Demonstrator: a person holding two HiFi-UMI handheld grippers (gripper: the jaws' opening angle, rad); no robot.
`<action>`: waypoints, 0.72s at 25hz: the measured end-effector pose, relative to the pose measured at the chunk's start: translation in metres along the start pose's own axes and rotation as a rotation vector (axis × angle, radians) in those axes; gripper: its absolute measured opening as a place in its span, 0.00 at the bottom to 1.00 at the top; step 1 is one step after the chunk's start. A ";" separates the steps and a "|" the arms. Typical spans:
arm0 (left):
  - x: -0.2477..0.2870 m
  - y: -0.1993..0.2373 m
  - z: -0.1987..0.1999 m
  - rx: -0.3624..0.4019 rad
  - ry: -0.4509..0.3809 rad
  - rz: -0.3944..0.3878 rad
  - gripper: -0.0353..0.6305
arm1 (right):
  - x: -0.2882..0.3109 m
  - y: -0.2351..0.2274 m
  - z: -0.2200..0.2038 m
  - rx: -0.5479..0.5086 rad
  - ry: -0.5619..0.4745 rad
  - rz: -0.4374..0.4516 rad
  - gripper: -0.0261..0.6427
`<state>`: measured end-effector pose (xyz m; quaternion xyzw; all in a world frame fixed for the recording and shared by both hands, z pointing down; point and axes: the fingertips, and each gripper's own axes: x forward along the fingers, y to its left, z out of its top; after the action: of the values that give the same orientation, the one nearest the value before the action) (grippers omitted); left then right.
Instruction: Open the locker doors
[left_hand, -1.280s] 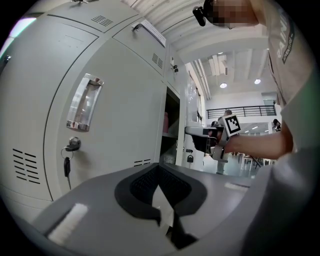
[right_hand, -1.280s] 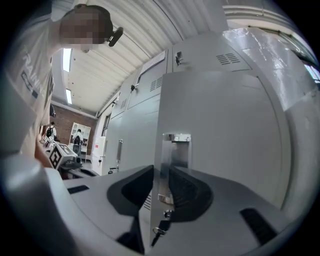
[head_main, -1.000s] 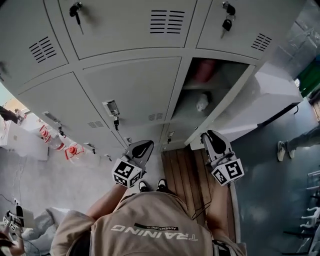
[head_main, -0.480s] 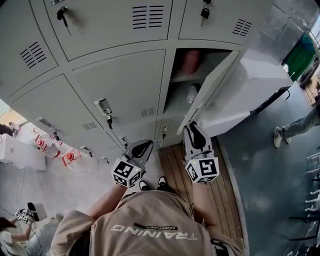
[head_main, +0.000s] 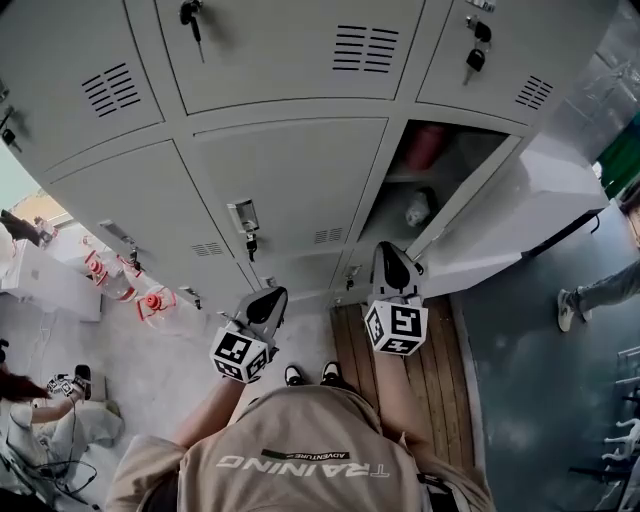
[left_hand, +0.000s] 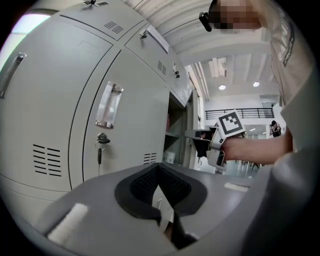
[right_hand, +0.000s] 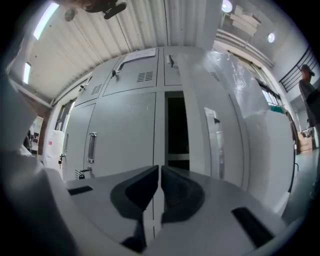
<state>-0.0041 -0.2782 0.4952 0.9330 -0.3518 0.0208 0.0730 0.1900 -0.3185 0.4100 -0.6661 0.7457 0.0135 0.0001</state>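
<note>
The locker bank (head_main: 290, 60) fills the head view. One door (head_main: 510, 210) in the right column stands swung out, its compartment (head_main: 425, 170) showing a shelf with small items inside. Every other door in sight is closed. So the task seems partly done, and the likely next target is the closed middle door (head_main: 290, 180) just left of the open compartment. A key (head_main: 250, 243) hangs from its lock under a label holder (head_main: 243, 214).

The right gripper (head_main: 388, 252) points at the post between the two lockers, its fingers pressed together on nothing. The left gripper (head_main: 268, 297) hangs low, near the closed door's lower edge. In its own view it faces that door and key (left_hand: 100, 149), its fingers also together and empty.

The next move probably calls for spreading one pair of fingers, pinching the key, turning it and pulling the door outward.
</note>
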 end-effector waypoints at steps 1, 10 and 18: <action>0.000 0.003 -0.002 -0.006 0.000 0.003 0.06 | -0.006 -0.004 0.001 -0.008 0.002 -0.024 0.07; 0.035 -0.013 -0.013 -0.037 -0.005 -0.098 0.06 | -0.076 -0.069 -0.006 -0.090 0.077 -0.204 0.07; 0.054 -0.057 -0.008 -0.020 -0.005 -0.125 0.06 | -0.131 -0.163 -0.012 -0.137 0.099 -0.317 0.07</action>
<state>0.0747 -0.2701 0.5012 0.9524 -0.2933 0.0105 0.0827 0.3671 -0.2067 0.4209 -0.7737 0.6278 0.0312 -0.0799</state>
